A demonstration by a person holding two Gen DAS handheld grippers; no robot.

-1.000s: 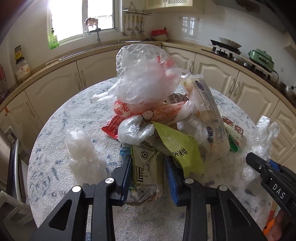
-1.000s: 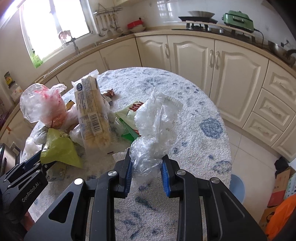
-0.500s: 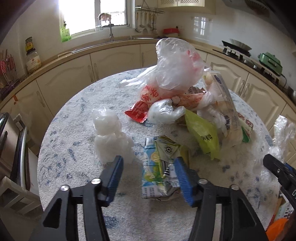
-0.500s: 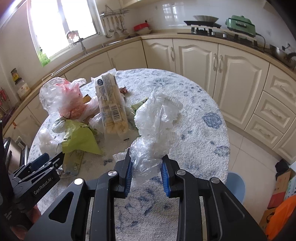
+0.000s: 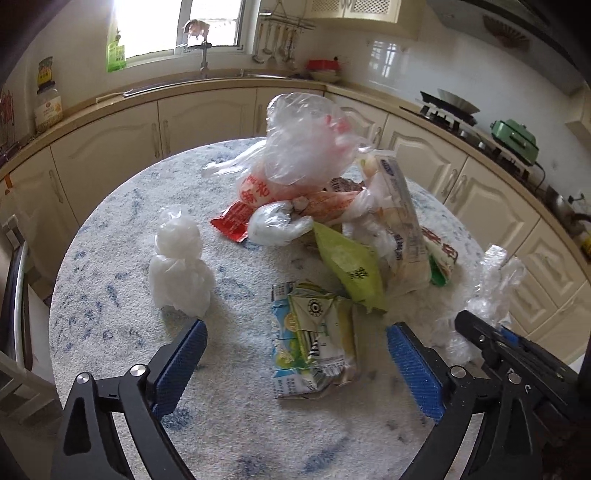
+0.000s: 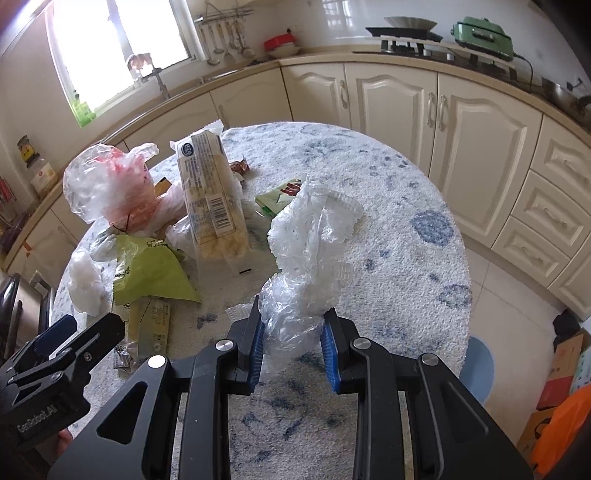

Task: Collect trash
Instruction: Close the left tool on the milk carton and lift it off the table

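The left gripper is spread wide, its jaws either side of the flattened carton, probably lying lengthwise near to far. The right gripper clenches crumpled plastic.

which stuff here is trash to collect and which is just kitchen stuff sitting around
Trash to collect:
crumpled clear plastic, held in the right gripper
flattened drink carton
green snack wrapper
knotted white bag
long cracker packet

Just there:
glass jar
green appliance
hanging utensils
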